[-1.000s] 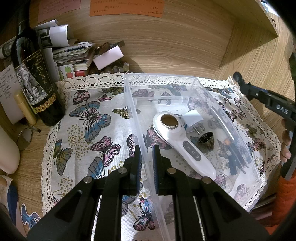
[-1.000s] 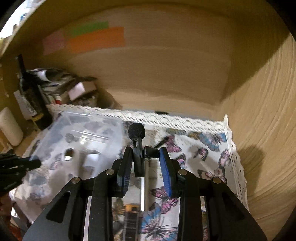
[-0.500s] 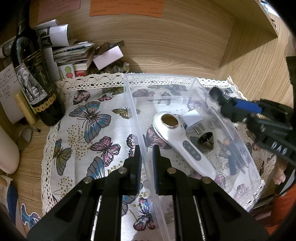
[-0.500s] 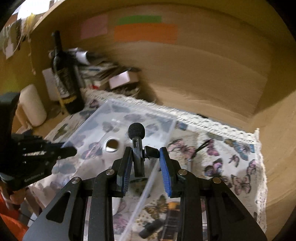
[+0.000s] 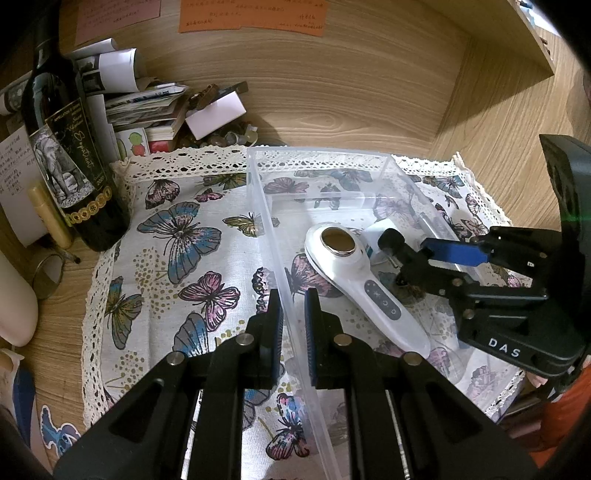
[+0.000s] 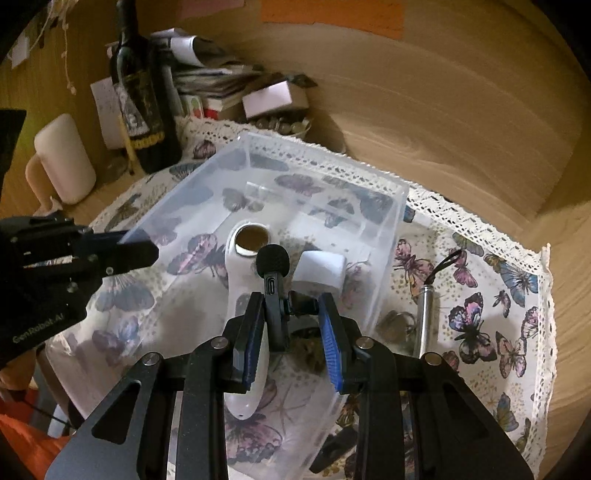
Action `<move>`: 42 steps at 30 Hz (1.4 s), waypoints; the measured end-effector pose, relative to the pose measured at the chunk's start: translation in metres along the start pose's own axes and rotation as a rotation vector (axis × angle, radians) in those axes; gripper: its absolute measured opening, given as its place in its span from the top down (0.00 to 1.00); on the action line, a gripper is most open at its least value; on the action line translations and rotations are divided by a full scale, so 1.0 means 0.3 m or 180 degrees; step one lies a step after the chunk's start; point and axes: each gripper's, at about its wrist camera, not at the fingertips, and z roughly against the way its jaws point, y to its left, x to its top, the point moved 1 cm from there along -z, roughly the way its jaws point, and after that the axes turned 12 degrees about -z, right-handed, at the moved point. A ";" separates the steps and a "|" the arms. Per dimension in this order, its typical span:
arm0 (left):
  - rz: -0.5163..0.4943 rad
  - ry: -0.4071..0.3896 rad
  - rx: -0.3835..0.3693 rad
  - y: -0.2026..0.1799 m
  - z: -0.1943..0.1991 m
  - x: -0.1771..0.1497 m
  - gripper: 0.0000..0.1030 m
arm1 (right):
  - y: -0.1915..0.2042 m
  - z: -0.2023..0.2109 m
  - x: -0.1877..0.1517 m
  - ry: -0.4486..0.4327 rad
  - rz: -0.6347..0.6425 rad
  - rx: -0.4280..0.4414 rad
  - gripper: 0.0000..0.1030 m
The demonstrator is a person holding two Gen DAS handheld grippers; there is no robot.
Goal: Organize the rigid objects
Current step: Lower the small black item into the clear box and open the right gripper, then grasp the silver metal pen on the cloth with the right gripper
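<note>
Left tongs (image 5: pixel 293 314) clamp bin wall (image 5: pixel 275 236); right tongs (image 6: pixel 291 317) grip microphone (image 6: pixel 274 275) above bin

In the right wrist view the wooden back wall (image 6: pixel 424 110) at one o'clock is smeared by motion blur. The handwriting on the orange note (image 5: pixel 255 14) at twelve o'clock in the left wrist view is too small to read, its top cut off. The wine bottle (image 5: pixel 62 155) at ten o'clock loses its neck to the dark rim.
</note>
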 end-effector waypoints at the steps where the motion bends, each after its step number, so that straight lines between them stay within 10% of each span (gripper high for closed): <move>1: 0.0000 -0.0001 0.0000 -0.002 -0.001 0.001 0.90 | 0.002 0.001 -0.002 -0.0008 0.0008 -0.0008 0.73; 12: -0.0002 0.0000 -0.0001 -0.002 0.000 0.000 0.90 | 0.005 0.057 0.003 -0.0169 -0.0006 0.0021 0.50; 30: 0.0002 -0.0006 -0.0007 -0.005 0.002 0.002 0.90 | -0.206 0.226 0.065 -0.0723 -0.0563 -0.0337 0.42; 42: 0.0000 -0.0002 -0.0004 -0.002 0.002 0.002 0.90 | -0.406 0.046 0.004 -0.0299 -0.1090 -0.0499 0.41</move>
